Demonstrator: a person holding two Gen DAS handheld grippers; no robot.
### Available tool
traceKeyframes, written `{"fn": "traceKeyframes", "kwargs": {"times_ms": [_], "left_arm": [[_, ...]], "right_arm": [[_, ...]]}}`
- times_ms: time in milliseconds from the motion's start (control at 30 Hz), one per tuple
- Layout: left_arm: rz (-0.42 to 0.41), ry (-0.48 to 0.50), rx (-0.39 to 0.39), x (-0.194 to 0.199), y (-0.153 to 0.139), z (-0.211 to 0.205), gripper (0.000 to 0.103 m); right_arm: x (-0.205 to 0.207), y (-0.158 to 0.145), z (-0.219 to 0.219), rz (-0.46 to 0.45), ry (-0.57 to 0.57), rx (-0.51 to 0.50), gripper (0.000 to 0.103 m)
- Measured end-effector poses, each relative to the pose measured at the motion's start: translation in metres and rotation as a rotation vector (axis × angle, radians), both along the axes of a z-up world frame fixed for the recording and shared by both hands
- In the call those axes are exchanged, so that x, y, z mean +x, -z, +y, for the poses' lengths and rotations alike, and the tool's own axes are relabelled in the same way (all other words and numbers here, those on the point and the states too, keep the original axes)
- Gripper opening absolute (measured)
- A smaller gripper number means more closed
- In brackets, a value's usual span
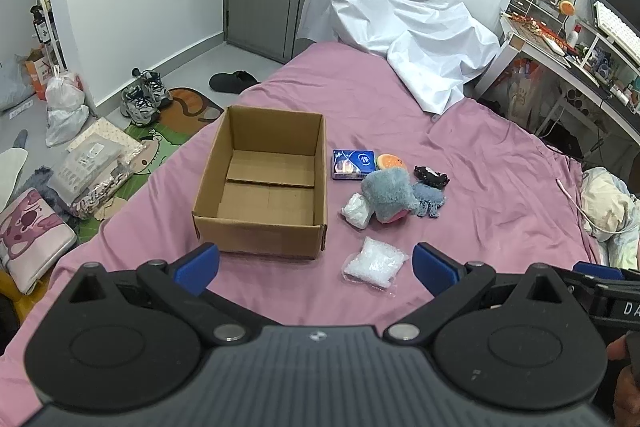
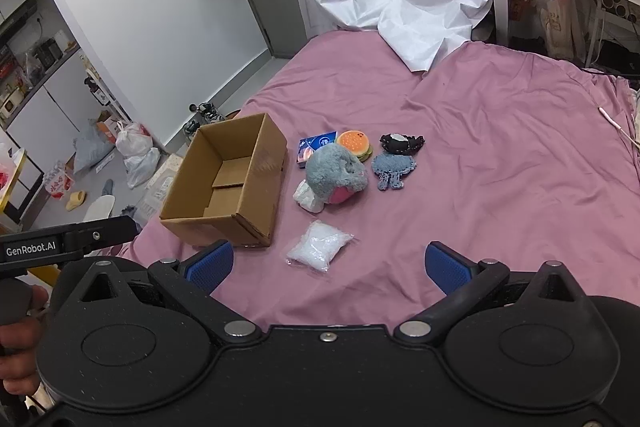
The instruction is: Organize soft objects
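Opening step, nothing yet boxed: left tongs (image 1: 316, 263) and right tongs (image 2: 328, 261) gape wide, empty, over the pink bed (image 2: 500, 147); crinkly clear bag of white filling (image 2: 319, 246) lies nearest, fuzzy grey plush (image 2: 335, 173) beyond, beside the bare cardboard box (image 2: 256, 187), likely first pick.

Open cardboard box (image 1: 260, 183) upright, empty; grey plush (image 1: 390, 195), burger toy (image 1: 392, 161), bead bag (image 1: 374, 263) beside it.

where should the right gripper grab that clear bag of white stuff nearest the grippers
Take the clear bag across its plump middle, coming down from above with the open right gripper. It lies flat on the pink sheet, apart from the cardboard box, and its thin sealed edges offer little to pinch.
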State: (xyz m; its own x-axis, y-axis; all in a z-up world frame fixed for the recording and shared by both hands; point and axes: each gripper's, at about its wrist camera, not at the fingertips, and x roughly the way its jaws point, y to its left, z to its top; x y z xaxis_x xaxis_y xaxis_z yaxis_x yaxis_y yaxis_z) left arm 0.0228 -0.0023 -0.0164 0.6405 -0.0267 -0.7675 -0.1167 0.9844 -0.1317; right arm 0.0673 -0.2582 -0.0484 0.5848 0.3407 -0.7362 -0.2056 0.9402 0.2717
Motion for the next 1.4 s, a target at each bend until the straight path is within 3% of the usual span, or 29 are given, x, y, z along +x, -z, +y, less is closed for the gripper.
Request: {"fn": "traceKeyframes", "kwargs": {"times_ms": [367,967,1400], "left_arm": [[0.020,-0.011,0.005,0.016,0.010,-0.002,0.102],[0.005,0.015,0.048,0.059,0.025,-0.040,0.100],[0.037,0.018,0.066,0.095,0.045,-0.052,0.088]], "right_arm": [[0.016,0.015,-0.008,0.007,0.016,0.042,0.103],[0.059,0.055,-0.049,0.065,0.122,0.272,0.103],[0.092,0.094,-0.064,0.133,0.211,0.458,0.103]]}}
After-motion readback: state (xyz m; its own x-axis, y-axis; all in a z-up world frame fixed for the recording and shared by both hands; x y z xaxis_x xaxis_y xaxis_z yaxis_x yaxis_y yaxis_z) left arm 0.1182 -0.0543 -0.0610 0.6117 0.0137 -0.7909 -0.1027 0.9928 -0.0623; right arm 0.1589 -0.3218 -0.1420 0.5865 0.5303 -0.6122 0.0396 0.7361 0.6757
